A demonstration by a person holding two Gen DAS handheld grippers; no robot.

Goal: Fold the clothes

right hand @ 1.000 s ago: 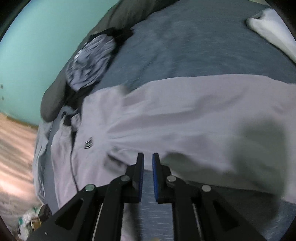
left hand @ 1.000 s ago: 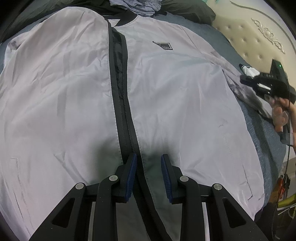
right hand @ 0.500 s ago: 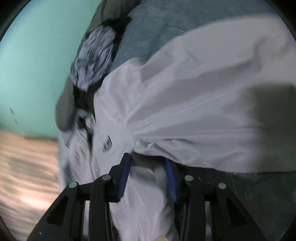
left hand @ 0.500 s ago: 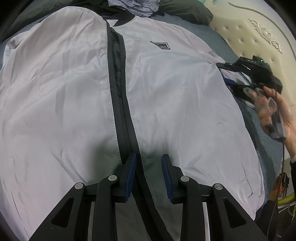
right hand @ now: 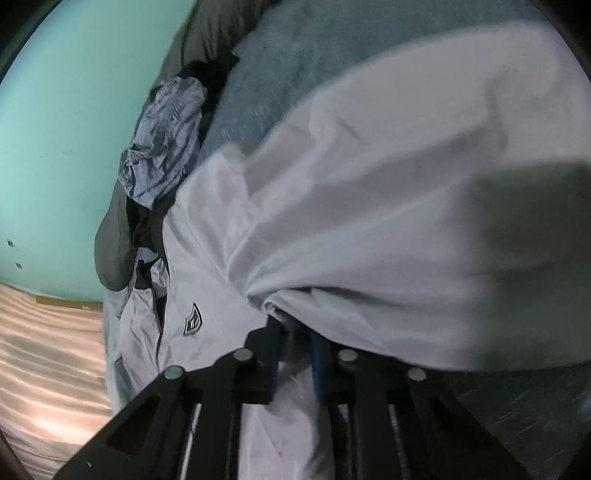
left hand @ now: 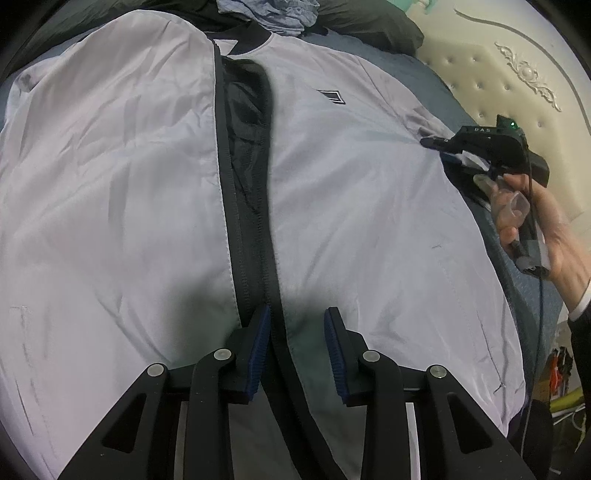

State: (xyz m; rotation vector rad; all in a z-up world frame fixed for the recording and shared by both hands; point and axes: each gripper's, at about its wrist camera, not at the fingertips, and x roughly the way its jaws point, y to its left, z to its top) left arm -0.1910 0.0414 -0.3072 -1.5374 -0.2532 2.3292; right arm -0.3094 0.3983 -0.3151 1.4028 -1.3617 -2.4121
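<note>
Since a second ago the right gripper (right hand: 295, 354) has dropped onto the jacket (left hand: 369, 206) sleeve, jaws closing on bunched fabric. Jacket lies flat, unfolded, on the bed (right hand: 332, 59); left gripper (left hand: 295, 350) hovers apart, near hem.

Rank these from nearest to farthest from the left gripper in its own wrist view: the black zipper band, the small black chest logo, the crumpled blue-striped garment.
From the left gripper:
1. Black zipper band, running between the fingers at the light grey jacket's hem.
2. Small black chest logo, up the right panel.
3. Crumpled blue-striped garment, beyond the collar at the top.
</note>
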